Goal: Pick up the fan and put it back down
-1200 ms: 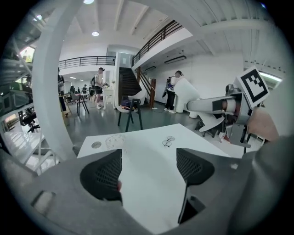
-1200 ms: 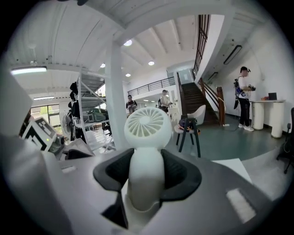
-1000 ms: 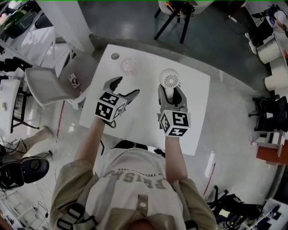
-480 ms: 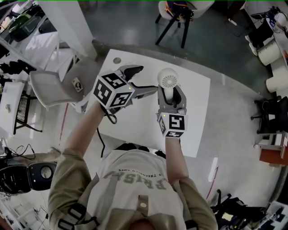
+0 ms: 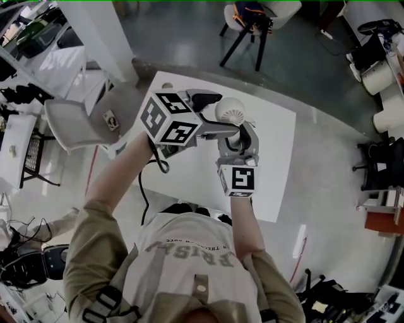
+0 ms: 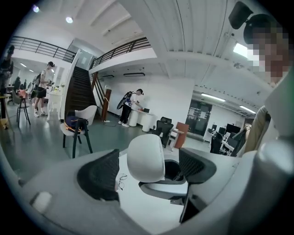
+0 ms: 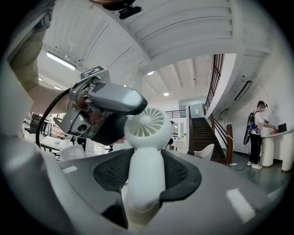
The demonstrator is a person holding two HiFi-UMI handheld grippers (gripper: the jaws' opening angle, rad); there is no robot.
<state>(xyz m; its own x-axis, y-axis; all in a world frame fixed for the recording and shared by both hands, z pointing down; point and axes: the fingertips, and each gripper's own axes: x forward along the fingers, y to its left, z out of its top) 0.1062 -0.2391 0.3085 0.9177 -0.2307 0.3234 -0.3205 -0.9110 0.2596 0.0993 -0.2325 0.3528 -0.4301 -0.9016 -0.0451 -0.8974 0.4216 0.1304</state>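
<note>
My right gripper (image 5: 238,137) is shut on the handle of a small white hand-held fan (image 5: 232,113) and holds it above the white table (image 5: 278,164). In the right gripper view the handle of the fan (image 7: 146,151) sits pinched between the dark pads of the right gripper (image 7: 146,179), and the grille faces the camera. My left gripper (image 5: 216,113) is raised beside the fan's head with its jaws wide open. In the left gripper view the rounded back of the fan (image 6: 146,157) sits between the pads of the left gripper (image 6: 147,170), and neither pad touches it.
A pair of glasses (image 6: 120,181) lies on the table below the fan. A grey chair (image 5: 82,120) stands left of the table, a dark-legged chair (image 5: 246,19) beyond it and a black chair (image 5: 379,158) at the right. People stand far off in the hall.
My left gripper has risen from the table and swung right to the fan's head, its jaws a little wider. My right gripper has lifted and tilted the fan slightly.
</note>
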